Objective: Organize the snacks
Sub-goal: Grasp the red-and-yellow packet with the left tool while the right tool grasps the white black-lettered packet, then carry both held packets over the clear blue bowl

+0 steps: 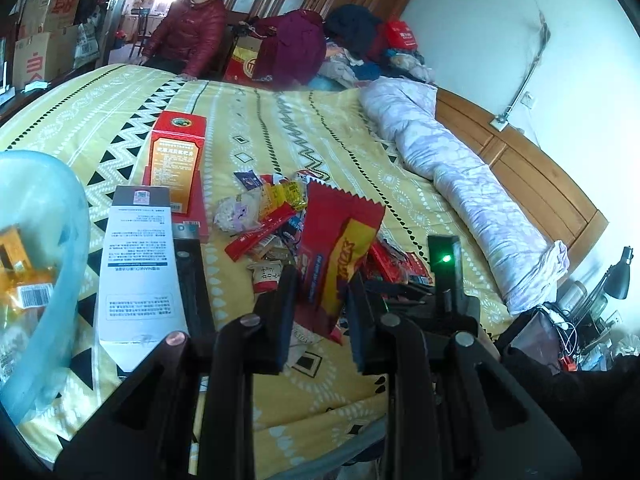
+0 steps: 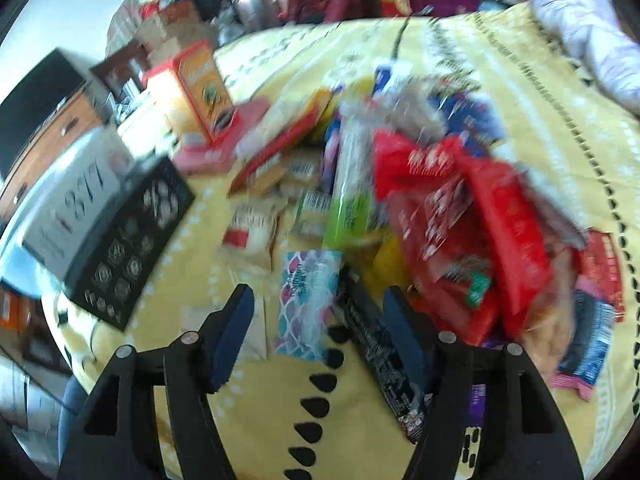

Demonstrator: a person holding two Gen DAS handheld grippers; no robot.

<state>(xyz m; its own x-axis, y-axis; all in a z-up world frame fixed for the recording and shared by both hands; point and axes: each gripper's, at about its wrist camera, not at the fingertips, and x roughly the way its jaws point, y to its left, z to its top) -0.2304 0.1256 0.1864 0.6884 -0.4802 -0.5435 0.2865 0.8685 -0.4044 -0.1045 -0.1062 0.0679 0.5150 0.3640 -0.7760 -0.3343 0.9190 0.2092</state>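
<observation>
Yellow patterned bedding (image 1: 280,128) covers a wide bed, with a rolled lilac quilt (image 1: 460,184) lying along the wooden headboard side and a person in a dark red padded jacket (image 1: 192,32) sitting at the far edge. Near the middle of the bed lies a loose pile of snacks (image 1: 276,208): small red, yellow and pale wrappers heaped together. Beside the pile an orange and red box (image 1: 176,160) stands upright, and a white box with printed text (image 1: 140,256) lies nearer the camera. A pale blue translucent container (image 1: 48,264) sits at the left edge with wrapped packets inside.

The left tool (image 1: 320,300) is clenched on a red and yellow snack packet (image 1: 340,252), which sticks up from between the pads above the bedding.

The right wrist view is blurred. The right tool (image 2: 320,320) stands released over the bedding with nothing pressed by its pads; a teal and pink scale-patterned packet (image 2: 308,304) lies on the bed between its fingers. Red wrappers (image 2: 460,240) are heaped just to the right, and a green packet (image 2: 348,208) lies beyond
</observation>
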